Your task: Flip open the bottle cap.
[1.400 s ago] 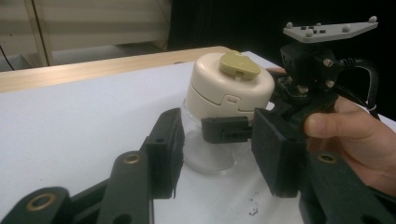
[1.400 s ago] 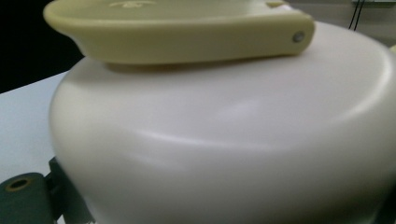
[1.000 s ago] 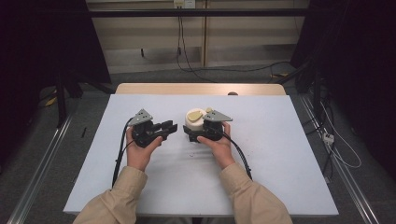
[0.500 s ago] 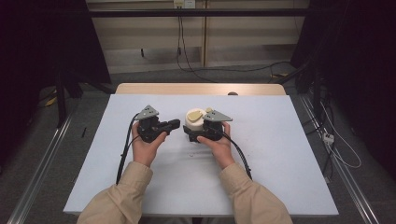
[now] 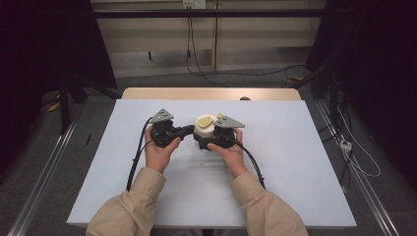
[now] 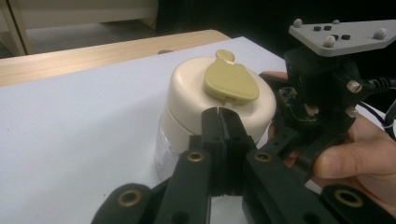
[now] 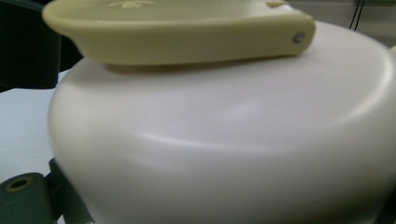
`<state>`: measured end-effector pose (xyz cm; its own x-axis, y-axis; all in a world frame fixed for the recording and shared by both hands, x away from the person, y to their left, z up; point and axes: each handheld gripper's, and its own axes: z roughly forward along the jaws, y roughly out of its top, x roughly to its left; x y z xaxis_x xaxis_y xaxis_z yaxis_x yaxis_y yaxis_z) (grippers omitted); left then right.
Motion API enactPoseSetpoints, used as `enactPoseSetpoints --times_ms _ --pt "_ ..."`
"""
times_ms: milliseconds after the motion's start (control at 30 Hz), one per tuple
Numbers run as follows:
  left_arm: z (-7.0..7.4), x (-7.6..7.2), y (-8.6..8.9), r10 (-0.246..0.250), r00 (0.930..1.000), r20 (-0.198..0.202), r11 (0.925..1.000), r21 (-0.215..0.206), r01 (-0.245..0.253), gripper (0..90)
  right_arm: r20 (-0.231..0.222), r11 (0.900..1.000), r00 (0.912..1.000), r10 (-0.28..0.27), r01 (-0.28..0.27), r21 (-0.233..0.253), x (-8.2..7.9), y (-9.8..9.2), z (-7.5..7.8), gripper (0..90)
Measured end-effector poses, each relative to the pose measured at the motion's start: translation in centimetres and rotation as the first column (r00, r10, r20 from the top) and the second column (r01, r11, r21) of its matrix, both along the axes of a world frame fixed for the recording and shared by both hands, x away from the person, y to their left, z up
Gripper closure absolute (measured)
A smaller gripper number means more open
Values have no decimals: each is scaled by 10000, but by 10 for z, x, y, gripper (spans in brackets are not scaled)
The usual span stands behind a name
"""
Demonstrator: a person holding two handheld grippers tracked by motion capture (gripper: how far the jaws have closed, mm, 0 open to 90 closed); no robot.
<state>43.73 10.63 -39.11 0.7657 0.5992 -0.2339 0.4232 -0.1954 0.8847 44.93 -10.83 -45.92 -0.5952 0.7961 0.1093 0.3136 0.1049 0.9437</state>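
Jar (image 6: 205, 116) near mid-table (image 5: 295, 162), clear body, cream lid (image 7: 224, 140), olive flip tab (image 6: 229, 81) on top. Right gripper (image 5: 212, 139) wrapped round it, jaws either side, holding the body it seems, though contact is hard to confirm. Left gripper (image 6: 219, 135) pinched tight on nothing, 2 jaws touching, tips just beside the lid's near edge. Probably light, rigid plastic, smooth and a bit slippery on that domed lid. Best grabbed low on the body; tab looks like the bit to flick up, likely thin, so go gentle.
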Motion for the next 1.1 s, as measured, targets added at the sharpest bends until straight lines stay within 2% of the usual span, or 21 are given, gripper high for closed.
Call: enactPoseSetpoints --times_ms 467,633,700,1100 --pt "5 5 -9 4 10000 -65 9998 212 -2 900 -6 10000 10000 -7 7 -4 0 0 0 64" --pt "6 4 -10 -101 9999 -32 9998 152 101 900 -4 10000 10000 -5 5 -2 0 0 0 65" --pt "6 4 -10 11 10000 -16 9997 231 -10 900 2 10000 10000 -2 2 1 0 0 0 64" --pt "13 8 -14 30 10000 31 9999 99 -30 900 -3 10000 10000 -9 9 6 0 0 0 64"
